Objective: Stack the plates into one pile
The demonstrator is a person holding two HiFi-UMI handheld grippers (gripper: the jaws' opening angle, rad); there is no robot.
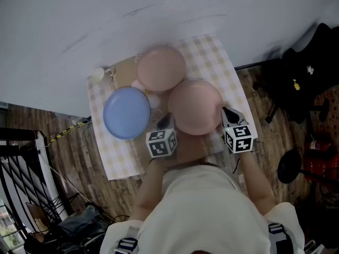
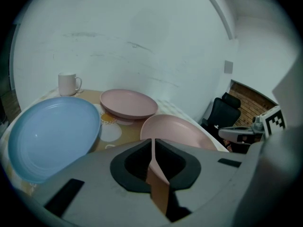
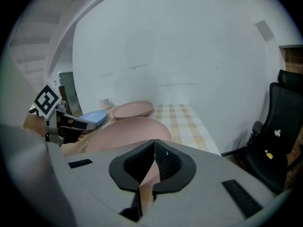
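Plates lie unstacked on the checked cloth, where the left gripper and right gripper, jaws closed together on nothing, flank the near pink plate, with a far pink plate behind, a blue plate left and a white mug far left.

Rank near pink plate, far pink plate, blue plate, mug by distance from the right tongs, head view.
1. Near pink plate, just left of the right tongs.
2. Far pink plate, up-left.
3. Blue plate, far left.
4. Mug, back-left corner.
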